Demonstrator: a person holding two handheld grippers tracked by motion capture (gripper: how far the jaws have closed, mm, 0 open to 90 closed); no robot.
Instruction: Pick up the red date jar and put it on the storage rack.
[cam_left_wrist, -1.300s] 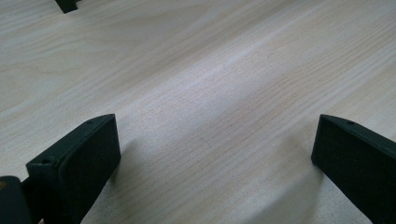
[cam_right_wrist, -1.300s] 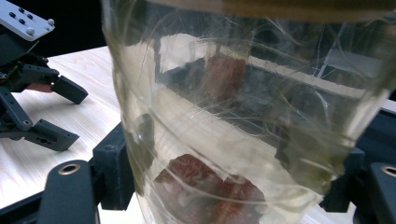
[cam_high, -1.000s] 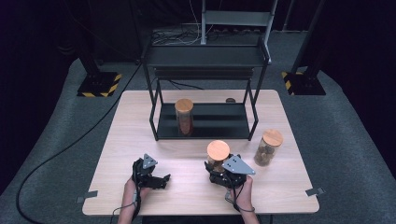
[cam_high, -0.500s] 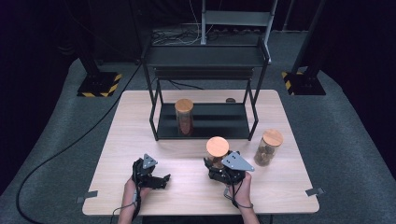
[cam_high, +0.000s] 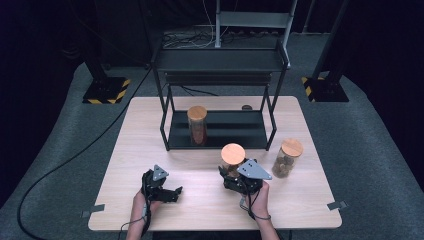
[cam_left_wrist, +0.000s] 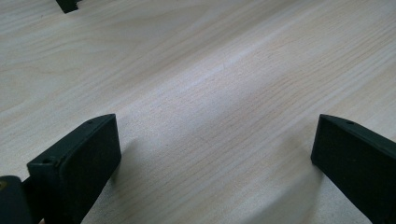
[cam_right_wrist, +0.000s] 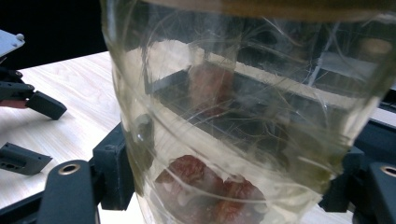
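The right claw (cam_high: 234, 172) is staying clamped on the glass jar (cam_right_wrist: 243, 116), carrying it slightly nearer the rack (cam_high: 220, 131) ahead, suggesting shelving comes next, while the left claw (cam_high: 172, 192) is resting apart on the desk (cam_high: 130, 150).

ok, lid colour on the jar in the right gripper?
Light orange-tan, like wood or cork. The lid of the jar held by the right gripper shows best in the high view.

Bare table (cam_high: 200, 175) between my two grippers, easy way through. Black rack (cam_high: 218, 100) blocks far side. Jar (cam_high: 287, 157) stands close on my right.
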